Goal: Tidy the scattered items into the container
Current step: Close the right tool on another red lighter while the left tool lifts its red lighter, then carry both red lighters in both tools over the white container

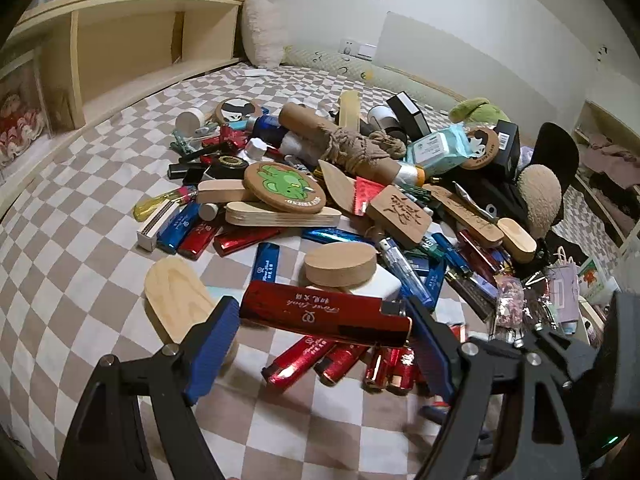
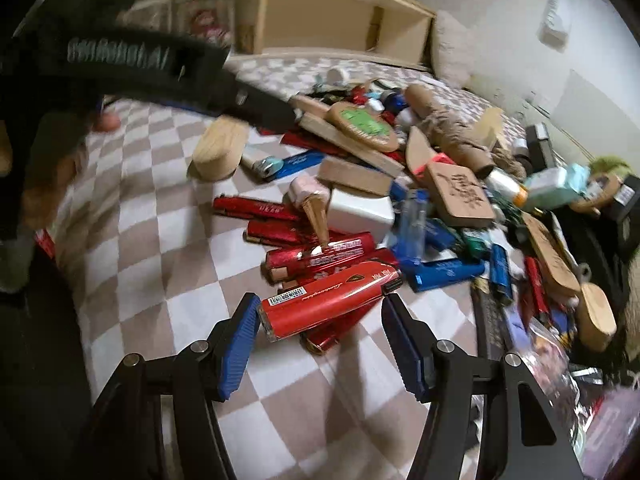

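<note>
Our left hand-held gripper clamps a red lighter lengthwise between its blue pads, raised above the checkered bed sheet; its gold script is upside down and we cannot read it. Our right hand-held gripper stands spread around a red lighter with a barcode sticker, jaws not touching it, script too blurred to read. In the pile behind, a round green coaster reads "BEST FRIEND"
</note>
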### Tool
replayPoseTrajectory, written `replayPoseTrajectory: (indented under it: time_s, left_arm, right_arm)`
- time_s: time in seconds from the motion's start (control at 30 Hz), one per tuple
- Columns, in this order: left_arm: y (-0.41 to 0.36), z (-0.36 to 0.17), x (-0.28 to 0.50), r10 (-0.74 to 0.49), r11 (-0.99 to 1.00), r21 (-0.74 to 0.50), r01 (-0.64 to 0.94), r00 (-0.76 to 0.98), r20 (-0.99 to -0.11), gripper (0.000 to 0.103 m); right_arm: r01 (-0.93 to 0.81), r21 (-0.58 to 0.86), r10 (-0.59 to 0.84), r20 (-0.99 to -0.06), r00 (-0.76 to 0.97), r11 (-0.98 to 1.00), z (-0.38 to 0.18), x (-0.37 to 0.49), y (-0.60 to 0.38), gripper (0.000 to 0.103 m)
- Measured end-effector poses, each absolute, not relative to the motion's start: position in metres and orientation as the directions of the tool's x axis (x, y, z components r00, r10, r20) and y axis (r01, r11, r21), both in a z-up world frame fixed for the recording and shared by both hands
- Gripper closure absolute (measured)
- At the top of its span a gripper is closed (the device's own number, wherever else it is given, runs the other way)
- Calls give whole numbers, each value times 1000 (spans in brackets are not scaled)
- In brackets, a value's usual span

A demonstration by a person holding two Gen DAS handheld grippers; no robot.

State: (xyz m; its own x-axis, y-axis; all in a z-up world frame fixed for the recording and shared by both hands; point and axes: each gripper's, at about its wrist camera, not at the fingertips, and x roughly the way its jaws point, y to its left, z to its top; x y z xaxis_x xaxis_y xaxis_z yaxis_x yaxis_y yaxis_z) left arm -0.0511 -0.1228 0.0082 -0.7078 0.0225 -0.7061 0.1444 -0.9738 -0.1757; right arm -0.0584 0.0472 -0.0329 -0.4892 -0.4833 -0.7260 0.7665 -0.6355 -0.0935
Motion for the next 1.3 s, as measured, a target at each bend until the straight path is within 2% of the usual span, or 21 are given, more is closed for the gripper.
replayPoseTrajectory:
  time_s: [0.7,1.3]
  left_arm:
    - [-76,29,-20,56,-983,-168,72,-760,-648,21]
    - [15,66,1,196,-979,-164,-122,-787,-585,21]
  right_arm:
    - [550,55,-470,-593,-653,-833,40,-41,141,40]
    - [352,100,-354,-490,-797,-931,91,10,251,40]
